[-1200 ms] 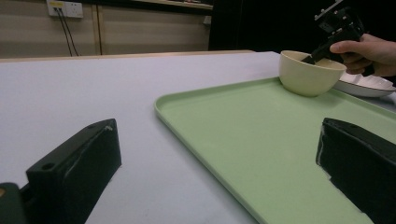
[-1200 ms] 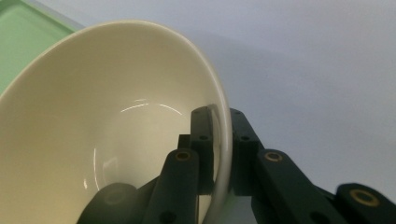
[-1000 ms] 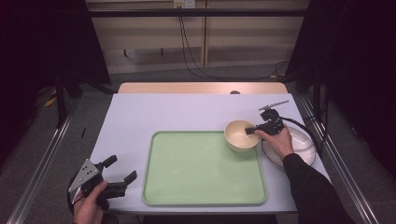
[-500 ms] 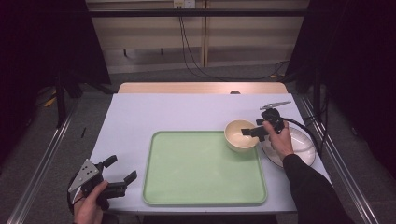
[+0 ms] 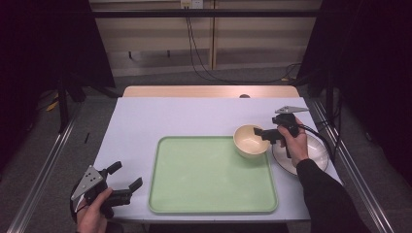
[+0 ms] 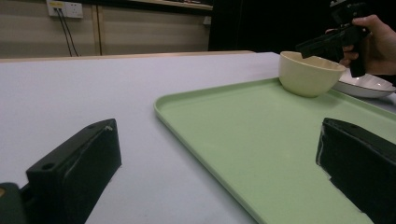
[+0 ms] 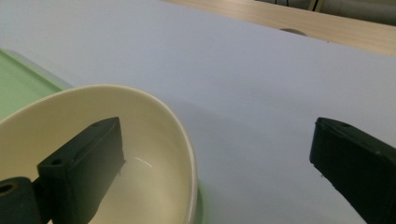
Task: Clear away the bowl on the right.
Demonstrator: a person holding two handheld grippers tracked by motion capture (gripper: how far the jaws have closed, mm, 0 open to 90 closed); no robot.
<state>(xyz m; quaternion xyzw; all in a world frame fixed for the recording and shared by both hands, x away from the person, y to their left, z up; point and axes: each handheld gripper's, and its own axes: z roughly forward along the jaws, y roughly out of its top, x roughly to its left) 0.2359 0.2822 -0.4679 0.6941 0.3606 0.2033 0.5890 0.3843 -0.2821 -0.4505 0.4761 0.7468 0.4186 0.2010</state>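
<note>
One bowl [image 5: 250, 141], one tray [image 5: 212, 177], one plate [image 5: 316, 153] and two grippers are on or over the white table [image 5: 160, 116]. The cream bowl sits on the tray's far right corner, just beside the plate, which lies on the table to the tray's right. The right gripper [image 5: 262, 133] hangs over the bowl's right rim; its jaws have just been opening and now stand wide apart, one inside the bowl, the other outside over the table, the rim between them but not pressed by either pad. The left gripper [image 5: 125, 182] rests at the near left edge of the table, just off the tray's near left corner, jaws spread wide with nothing between them, well apart from the bowl
</note>
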